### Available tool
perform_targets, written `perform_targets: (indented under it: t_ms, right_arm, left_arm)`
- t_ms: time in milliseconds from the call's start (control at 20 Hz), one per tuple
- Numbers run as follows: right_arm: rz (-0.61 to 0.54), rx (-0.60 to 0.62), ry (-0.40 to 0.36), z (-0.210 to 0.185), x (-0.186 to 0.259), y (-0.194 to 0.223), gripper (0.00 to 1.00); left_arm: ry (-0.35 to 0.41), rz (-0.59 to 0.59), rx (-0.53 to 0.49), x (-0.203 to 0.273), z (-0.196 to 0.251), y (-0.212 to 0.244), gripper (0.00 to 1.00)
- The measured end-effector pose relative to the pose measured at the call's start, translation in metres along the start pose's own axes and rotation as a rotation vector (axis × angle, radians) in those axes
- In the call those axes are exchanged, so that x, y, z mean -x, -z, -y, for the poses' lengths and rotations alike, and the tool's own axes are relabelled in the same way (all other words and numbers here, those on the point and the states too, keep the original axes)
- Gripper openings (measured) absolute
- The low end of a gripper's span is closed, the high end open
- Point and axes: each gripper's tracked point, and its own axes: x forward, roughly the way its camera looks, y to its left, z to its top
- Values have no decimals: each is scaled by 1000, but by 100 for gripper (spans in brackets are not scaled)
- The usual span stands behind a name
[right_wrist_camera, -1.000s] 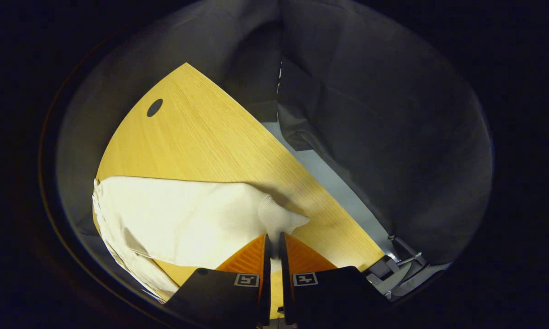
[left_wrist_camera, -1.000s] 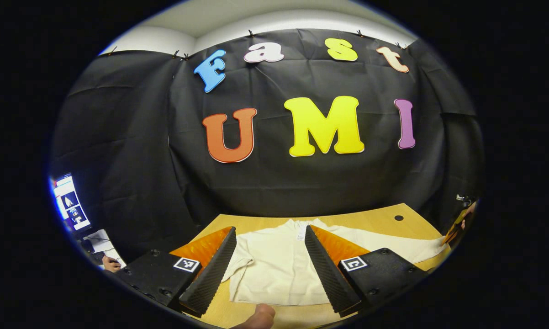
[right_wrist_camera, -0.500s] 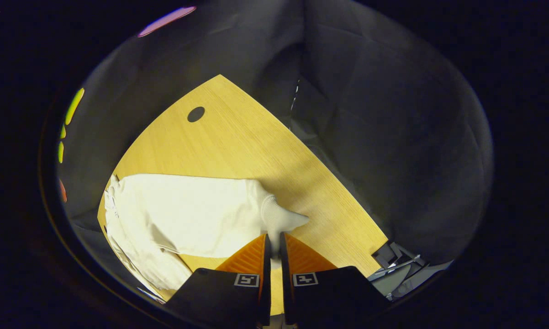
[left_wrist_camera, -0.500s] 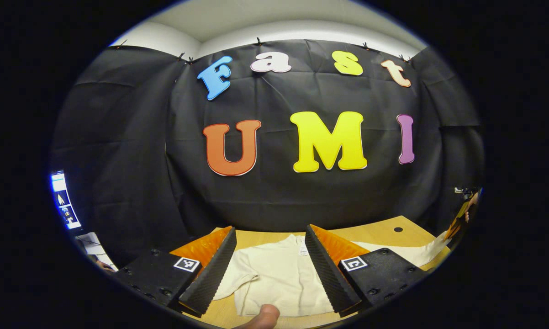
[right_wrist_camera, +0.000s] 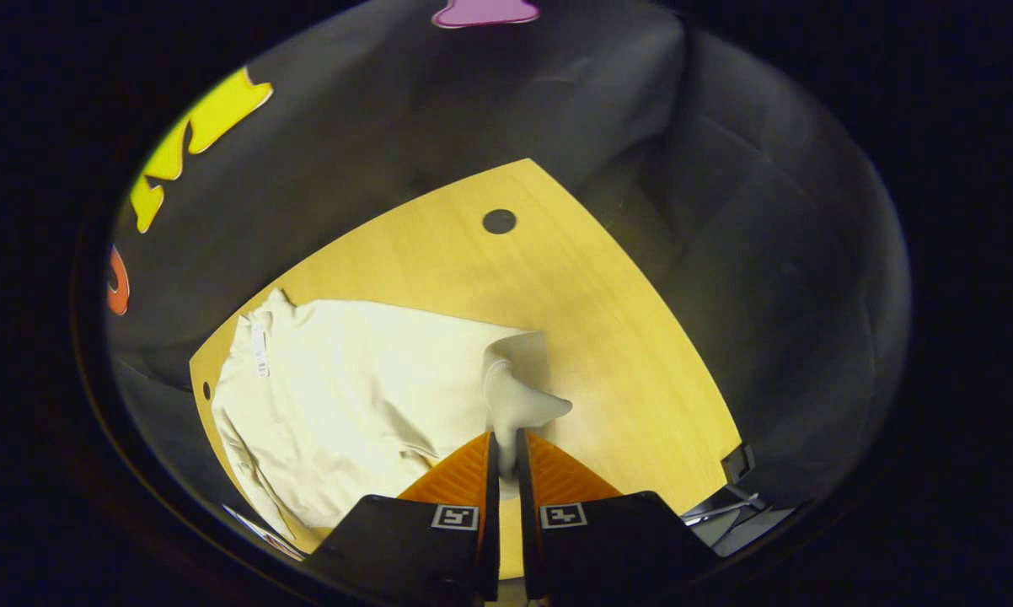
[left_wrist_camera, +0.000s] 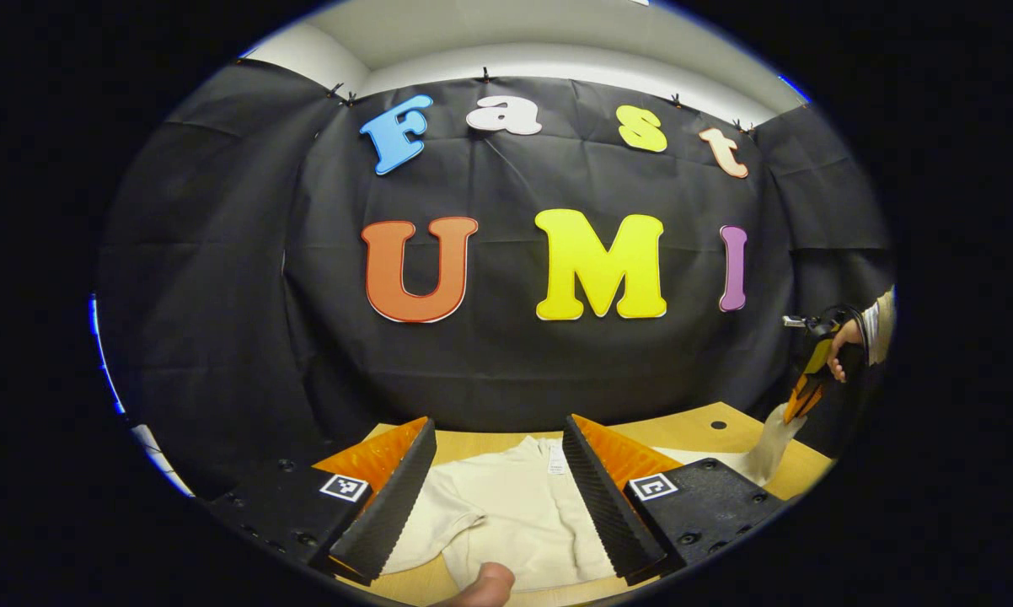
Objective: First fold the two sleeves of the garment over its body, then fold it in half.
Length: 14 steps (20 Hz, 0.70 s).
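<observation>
The right hand-held gripper (right_wrist_camera: 503, 445), clamped on the lifted cuff (right_wrist_camera: 519, 403), has the garment (right_wrist_camera: 346, 396) to its left, while the left hand-held gripper (left_wrist_camera: 494, 497) hangs apart above the body.

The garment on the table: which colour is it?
Plain cream, no pattern; the garment shows best in the right gripper view.

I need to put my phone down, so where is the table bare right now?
Bare wood lies past the garment toward the cable hole, and right of the lifted sleeve cuff out to the table edge. The left half is crowded with cloth.
</observation>
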Motion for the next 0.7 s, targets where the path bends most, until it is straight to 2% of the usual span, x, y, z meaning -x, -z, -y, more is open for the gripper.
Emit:
perform_targets:
  t_ms: [250, 500, 700]
  right_arm:
    - [10, 131, -40, -106, 10, 4, 12]
    - [23, 254, -80, -217, 9, 18, 12]
    - [-2, 353, -118, -301, 0, 52, 12]
  left_arm:
    - [7, -8, 14, -3, -31, 12, 96]
    - [-41, -77, 19, 5, -71, 48, 96]
    - [-36, -107, 32, 13, -88, 72, 96]
